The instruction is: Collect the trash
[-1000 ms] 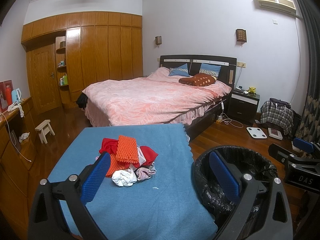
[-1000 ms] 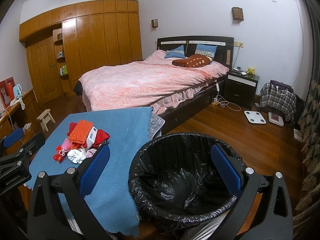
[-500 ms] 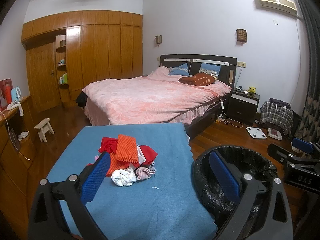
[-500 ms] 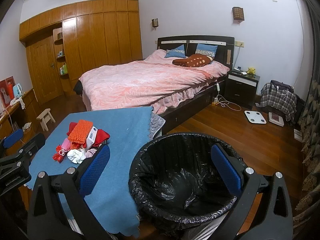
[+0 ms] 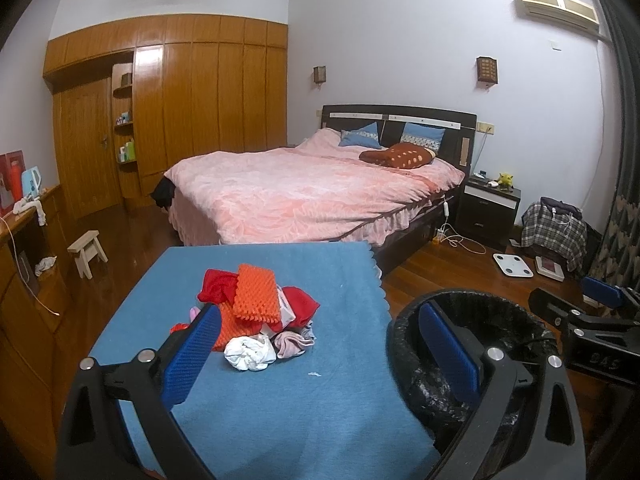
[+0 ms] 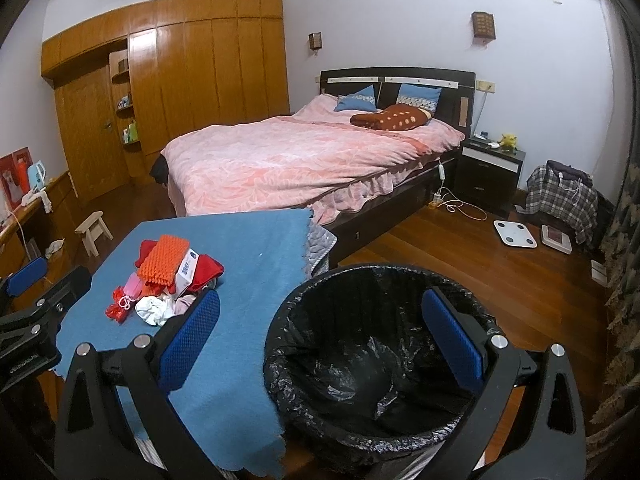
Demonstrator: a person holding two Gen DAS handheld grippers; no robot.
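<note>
— Several scraps make up the pile of crumpled trash on the blue cloth-covered table; from the left gripper it sits at about eleven o'clock, near the middle of the cloth. How would you take it?

— Piece by piece, I think. It all looks light and soft: an orange dimpled foam sheet on top, red crumpled wrapping under it, a white wadded tissue at the near edge, and a small white printed box tucked against the foam.

— Slippery?

— Probably not; more likely to squash. I'd pinch the tissue through its bulk and the foam by a free edge. The box is the only stiff piece, so grip its flat sides.

— And the claws?

— Both spread wide, holding nothing. The right gripper hovers over the round bin lined with a black plastic bag, which stands just beside the table at its three o'clock side.

— Anything risky?

— Lifting one scrap may drag its neighbours off the cloth.
</note>
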